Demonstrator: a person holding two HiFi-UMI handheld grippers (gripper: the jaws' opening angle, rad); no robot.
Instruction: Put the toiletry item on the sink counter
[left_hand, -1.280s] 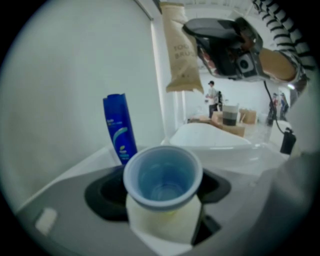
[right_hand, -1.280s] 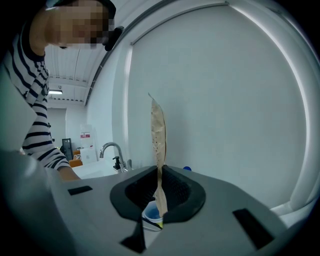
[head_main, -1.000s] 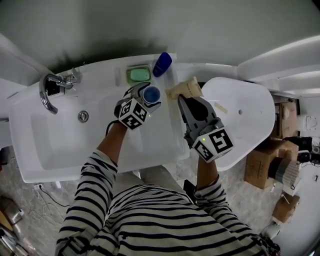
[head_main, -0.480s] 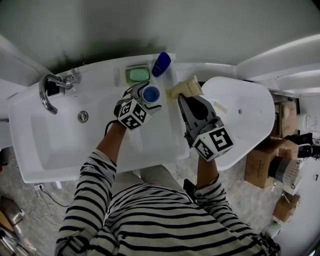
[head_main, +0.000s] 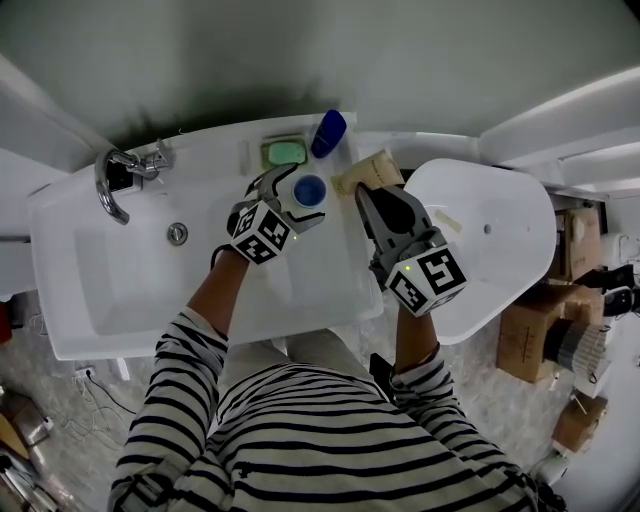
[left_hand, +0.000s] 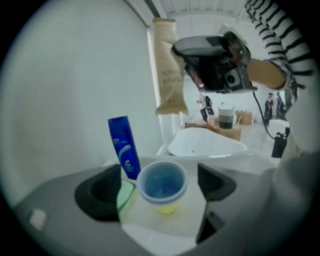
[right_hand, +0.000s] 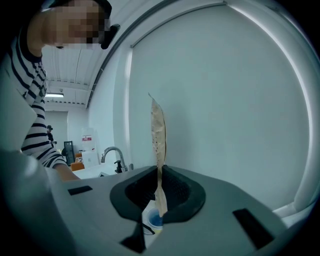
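A person in a striped top leans over the white ceramic sink counter (head_main: 335, 275) with a gripper in each hand. The left gripper (head_main: 290, 200) has just been opening its jaws, which now stand wide on either side of a translucent blue plastic cup (head_main: 309, 189). The cup stands upright on the counter's back ledge, clear of both pads. Behind it are a dark blue shampoo bottle (head_main: 327, 132) and a green soap bar (head_main: 285, 152). The right gripper (head_main: 368, 197) is clamped on a flat brown paper toothbrush packet (head_main: 368, 174), held edge-up in the air beside the cup, near a white bathtub (head_main: 500, 250).
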